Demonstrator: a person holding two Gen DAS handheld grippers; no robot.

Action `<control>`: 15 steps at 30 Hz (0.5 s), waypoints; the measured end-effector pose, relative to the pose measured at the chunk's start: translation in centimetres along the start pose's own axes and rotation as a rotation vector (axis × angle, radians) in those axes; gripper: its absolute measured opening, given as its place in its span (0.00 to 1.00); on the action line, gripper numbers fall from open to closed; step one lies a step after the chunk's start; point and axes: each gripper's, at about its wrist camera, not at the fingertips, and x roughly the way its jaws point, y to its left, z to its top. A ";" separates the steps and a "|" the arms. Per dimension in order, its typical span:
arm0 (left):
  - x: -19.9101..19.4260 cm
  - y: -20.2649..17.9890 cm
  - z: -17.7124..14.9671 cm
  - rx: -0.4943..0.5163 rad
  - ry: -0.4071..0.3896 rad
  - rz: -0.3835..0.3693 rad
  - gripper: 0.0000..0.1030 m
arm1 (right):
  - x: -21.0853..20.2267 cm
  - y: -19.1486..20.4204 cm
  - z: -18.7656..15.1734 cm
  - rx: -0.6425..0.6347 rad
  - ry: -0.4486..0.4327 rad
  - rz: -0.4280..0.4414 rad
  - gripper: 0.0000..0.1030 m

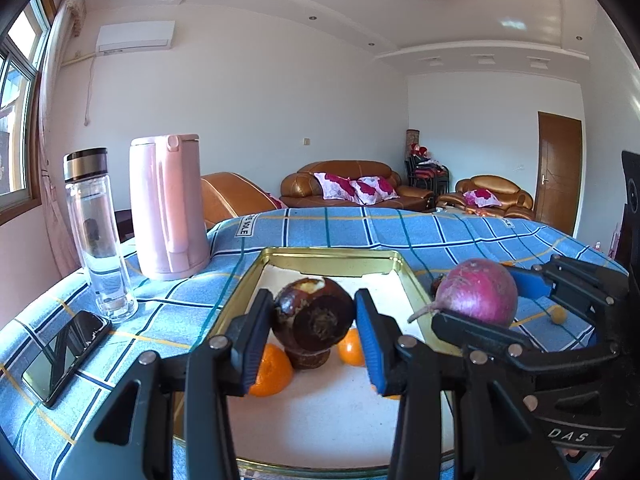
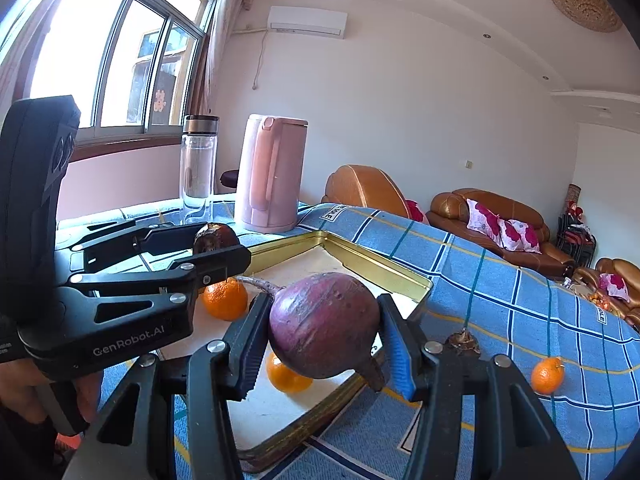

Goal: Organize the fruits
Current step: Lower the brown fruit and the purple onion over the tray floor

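Observation:
A gold-rimmed tray (image 1: 328,254) with a white floor lies on the blue checked cloth. My left gripper (image 1: 316,332) is shut on a dark brown water chestnut (image 1: 314,316), held above the tray over two oranges (image 1: 272,372) (image 1: 351,348) and another brown chestnut (image 1: 308,358). In the right wrist view my right gripper (image 2: 324,320) is shut on a purple radish (image 2: 324,332) over the tray's (image 2: 360,252) near corner. The left gripper (image 2: 222,246) with its chestnut (image 2: 216,236) shows at the left there. Two oranges (image 2: 225,298) (image 2: 286,376) lie in the tray.
A pink kettle (image 1: 168,208), a glass bottle (image 1: 98,236) and a black phone (image 1: 66,356) stand left of the tray. One orange (image 2: 547,375) and a brown chestnut (image 2: 464,340) lie on the cloth right of it. Sofas stand behind the table.

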 end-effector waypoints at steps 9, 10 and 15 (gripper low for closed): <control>1.0 2.5 -0.6 -0.019 0.076 0.038 0.42 | 1.9 1.7 0.0 -0.025 0.042 0.034 0.53; 1.2 2.6 -0.8 -0.017 0.091 0.040 0.42 | 2.0 1.8 0.0 -0.030 0.049 0.039 0.53; 1.9 3.6 -1.5 -0.025 0.145 0.044 0.42 | 3.0 2.6 0.1 -0.060 0.097 0.066 0.53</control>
